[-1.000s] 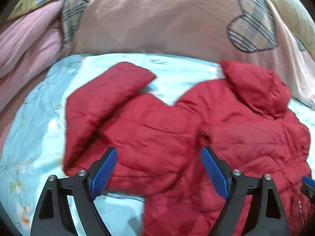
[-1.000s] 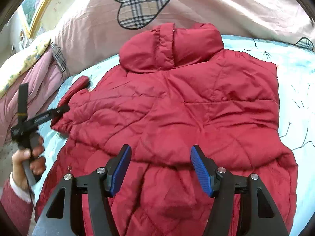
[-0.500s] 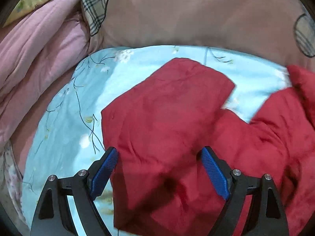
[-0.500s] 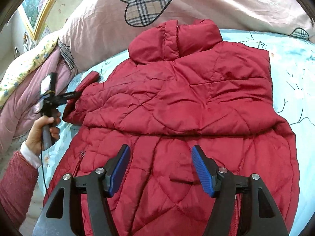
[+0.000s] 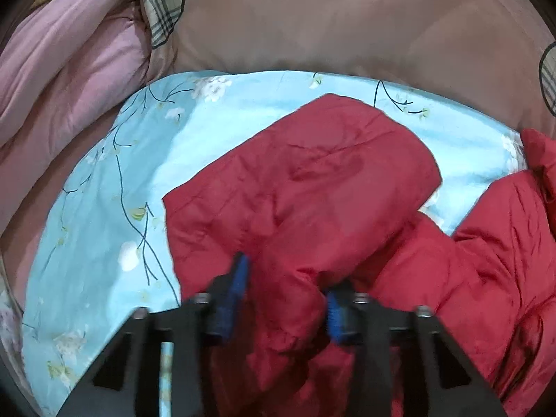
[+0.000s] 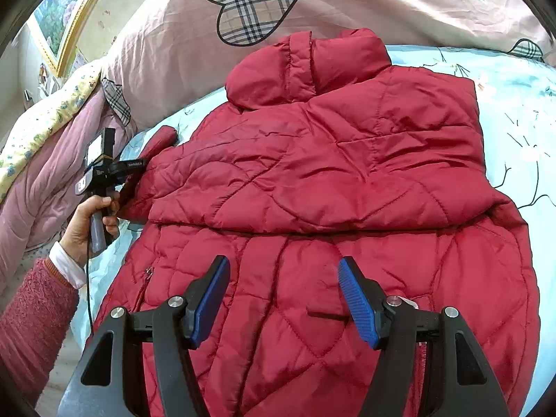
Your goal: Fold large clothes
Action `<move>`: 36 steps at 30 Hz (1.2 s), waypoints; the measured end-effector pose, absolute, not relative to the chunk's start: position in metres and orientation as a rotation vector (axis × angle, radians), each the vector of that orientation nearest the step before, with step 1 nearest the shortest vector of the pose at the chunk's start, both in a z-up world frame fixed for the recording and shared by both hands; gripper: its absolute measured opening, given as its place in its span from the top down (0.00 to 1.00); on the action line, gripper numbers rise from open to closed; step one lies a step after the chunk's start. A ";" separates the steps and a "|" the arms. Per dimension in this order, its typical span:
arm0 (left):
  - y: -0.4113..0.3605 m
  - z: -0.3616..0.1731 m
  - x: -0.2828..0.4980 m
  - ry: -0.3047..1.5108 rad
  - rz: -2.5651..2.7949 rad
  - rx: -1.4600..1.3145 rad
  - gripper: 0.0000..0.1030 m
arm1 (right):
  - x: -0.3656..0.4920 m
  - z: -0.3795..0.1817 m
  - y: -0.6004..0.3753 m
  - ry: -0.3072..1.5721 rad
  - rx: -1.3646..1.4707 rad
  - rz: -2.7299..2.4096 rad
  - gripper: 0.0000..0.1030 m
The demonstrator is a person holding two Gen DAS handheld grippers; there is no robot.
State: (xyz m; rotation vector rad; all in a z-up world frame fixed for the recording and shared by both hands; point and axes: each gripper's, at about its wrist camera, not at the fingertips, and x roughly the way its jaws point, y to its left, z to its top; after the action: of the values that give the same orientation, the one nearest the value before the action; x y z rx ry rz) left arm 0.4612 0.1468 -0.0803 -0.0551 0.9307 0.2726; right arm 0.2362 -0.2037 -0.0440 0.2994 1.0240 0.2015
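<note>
Left tool (image 5: 283, 299) pinched shut on fabric; right tool (image 6: 283, 300) spread wide, hovering.

The jacket (image 6: 330, 187) is deep red with diamond quilting. The sheet (image 5: 104, 215) is pale blue, printed with dark twigs and white blossoms. The duvet (image 6: 347, 3) is dusty pink with plaid hearts in beige, black and white. A quilt (image 6: 45, 118) is yellow with small flowers. Gripper pads (image 6: 358, 305) are blue on black fingers.

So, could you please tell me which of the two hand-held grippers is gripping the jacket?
The left hand-held gripper: closed on the red jacket's sleeve. The right hand-held gripper hovers open.
</note>
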 end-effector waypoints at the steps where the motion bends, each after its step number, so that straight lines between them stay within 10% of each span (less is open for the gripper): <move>1: 0.149 -0.077 0.459 0.925 0.260 -0.074 0.79 | 0.236 -0.044 -0.203 1.024 0.299 0.203 0.35; 19: 0.069 0.007 0.331 0.693 -0.231 -0.312 0.86 | 0.232 -0.040 -0.222 1.017 0.367 0.159 0.35; 36: -0.009 -0.050 0.308 0.791 -0.407 -0.267 0.86 | 0.235 -0.011 -0.284 0.927 0.560 0.115 0.32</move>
State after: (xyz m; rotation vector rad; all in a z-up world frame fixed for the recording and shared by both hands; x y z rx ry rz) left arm 0.3080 -0.0095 -0.0500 -0.2666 0.7913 -0.4068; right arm 0.2353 -0.2842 -0.0107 0.5602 0.9273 0.1149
